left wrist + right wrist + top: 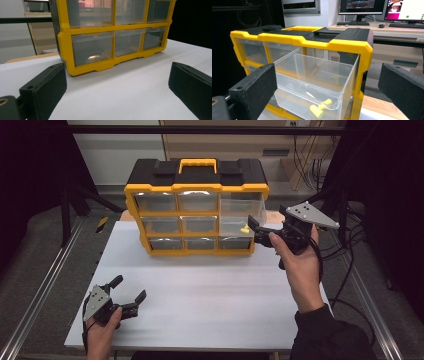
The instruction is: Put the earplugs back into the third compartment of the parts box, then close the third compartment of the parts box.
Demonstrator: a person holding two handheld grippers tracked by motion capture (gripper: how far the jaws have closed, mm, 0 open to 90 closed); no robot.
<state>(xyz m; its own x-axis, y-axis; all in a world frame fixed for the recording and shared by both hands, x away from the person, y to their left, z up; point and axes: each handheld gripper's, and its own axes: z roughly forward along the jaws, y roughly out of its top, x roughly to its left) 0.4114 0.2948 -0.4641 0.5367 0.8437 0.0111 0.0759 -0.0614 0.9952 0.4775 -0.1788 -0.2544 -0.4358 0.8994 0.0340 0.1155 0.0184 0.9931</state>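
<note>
Nearest me, my left gripper [131,295] rests on the white tabletop [210,290], jaws spread wide and holding nothing. At the far right, my right gripper [256,231] hovers with jaws released beside the pulled-out clear drawer [317,85] of the yellow organizer [196,210]; yellow earplugs [320,107] lie inside it.

From above, the right gripper [256,231] and the hand holding it cover the right end of the drawer cabinet [196,185], so the pulled-out clear drawer [312,82] is mostly hidden there. The small yellow pieces [320,107] inside are too small to name. In the left gripper view, the cabinet's top row is cut off by the upper edge.
</note>
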